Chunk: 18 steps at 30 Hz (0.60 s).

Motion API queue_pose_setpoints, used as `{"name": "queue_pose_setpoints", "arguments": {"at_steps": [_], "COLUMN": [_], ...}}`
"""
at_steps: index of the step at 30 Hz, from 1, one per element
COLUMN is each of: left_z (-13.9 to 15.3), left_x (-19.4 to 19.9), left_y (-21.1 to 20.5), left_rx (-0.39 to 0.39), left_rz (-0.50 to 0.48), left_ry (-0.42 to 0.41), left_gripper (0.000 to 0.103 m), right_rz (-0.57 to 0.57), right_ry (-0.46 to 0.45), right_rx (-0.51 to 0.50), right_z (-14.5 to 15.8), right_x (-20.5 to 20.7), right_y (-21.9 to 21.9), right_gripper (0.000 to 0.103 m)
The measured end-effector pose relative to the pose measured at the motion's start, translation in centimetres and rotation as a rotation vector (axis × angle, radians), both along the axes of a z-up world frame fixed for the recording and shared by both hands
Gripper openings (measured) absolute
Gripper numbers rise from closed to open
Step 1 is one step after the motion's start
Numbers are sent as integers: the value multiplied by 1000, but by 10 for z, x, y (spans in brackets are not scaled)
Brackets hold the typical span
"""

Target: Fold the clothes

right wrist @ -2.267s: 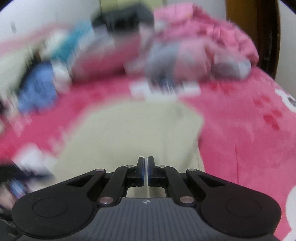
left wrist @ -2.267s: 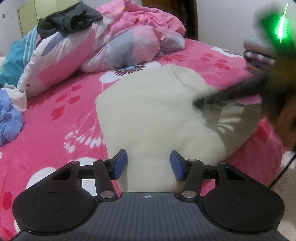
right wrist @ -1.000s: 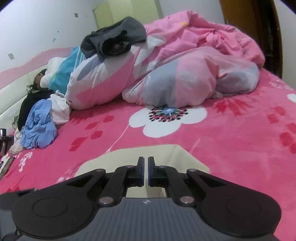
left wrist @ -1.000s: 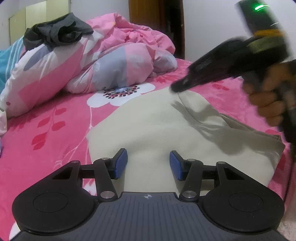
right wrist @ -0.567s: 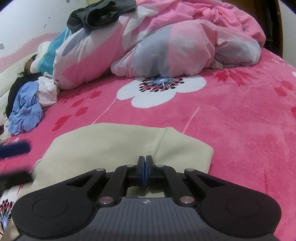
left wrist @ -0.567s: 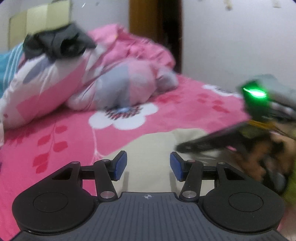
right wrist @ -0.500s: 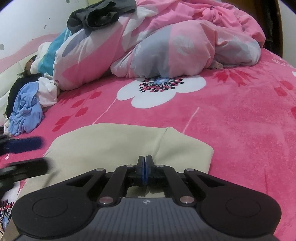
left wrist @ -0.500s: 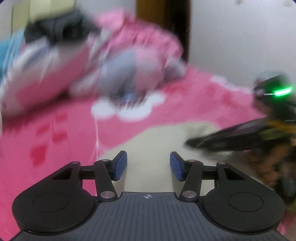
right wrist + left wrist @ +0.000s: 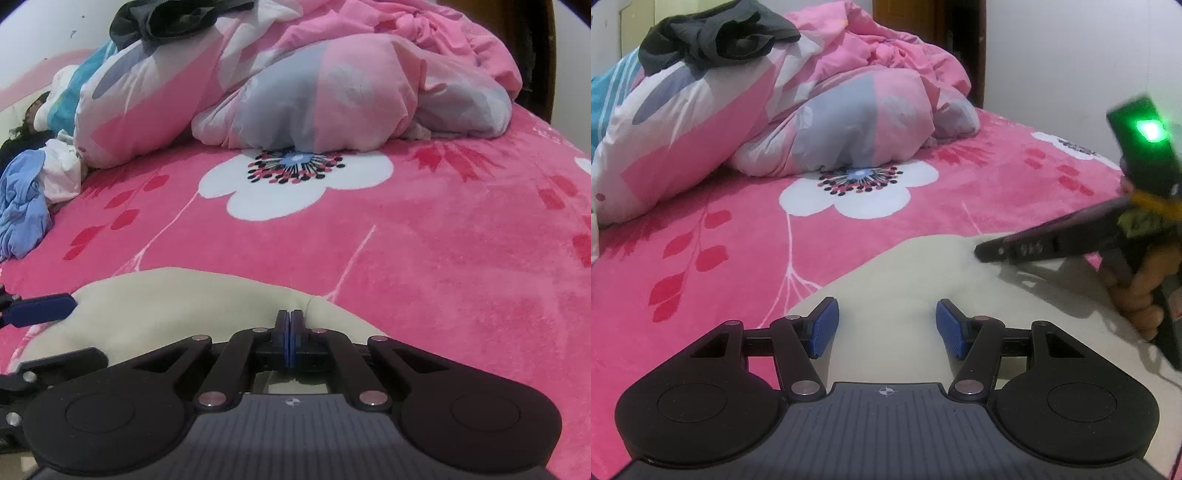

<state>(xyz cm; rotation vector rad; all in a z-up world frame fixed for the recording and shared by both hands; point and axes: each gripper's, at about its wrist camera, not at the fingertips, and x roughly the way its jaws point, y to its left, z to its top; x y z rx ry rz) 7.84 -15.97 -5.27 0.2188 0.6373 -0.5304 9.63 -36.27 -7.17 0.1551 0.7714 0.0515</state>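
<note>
A cream garment [image 9: 905, 280] lies folded on the pink floral bedspread [image 9: 738, 221]. My left gripper [image 9: 886, 330] hovers over its near part, open, with nothing between the blue pads [image 9: 823, 328]. My right gripper [image 9: 982, 254] comes in from the right in a hand [image 9: 1137, 295], its tip down on the garment's far edge. In the right wrist view the right gripper [image 9: 290, 325] is shut, and the cream garment [image 9: 177, 306] puckers at its tip. The left gripper [image 9: 86, 330] shows at the left edge there.
A bunched pink and grey duvet [image 9: 849, 122] fills the back of the bed, with dark clothes [image 9: 716, 33] heaped on top. Crumpled blue clothing [image 9: 22, 206] and white clothing [image 9: 62, 173] lie at the far left. A wooden door frame [image 9: 960, 37] stands behind.
The right gripper has come down with the garment's edge from above the bed onto the cloth, folding it over. The left gripper's view has shifted across the bed, and its jaws stand slightly wider.
</note>
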Motion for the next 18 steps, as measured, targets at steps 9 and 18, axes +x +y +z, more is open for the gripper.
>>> {"name": "queue_pose_setpoints", "arguments": {"at_steps": [9,18], "left_z": [2,4], "left_x": [-1,-5], "left_y": [-2,-10], "left_rx": [14,58], "left_rz": [18,31], "left_ry": [6,-6], "left_gripper": [59,59], "right_rz": [62,38], "right_ry": [-59,-93], "right_rx": [2,46], "right_z": [43,53], "right_x": [-78,-130], "right_y": [27,29], "right_gripper": [0,0]}}
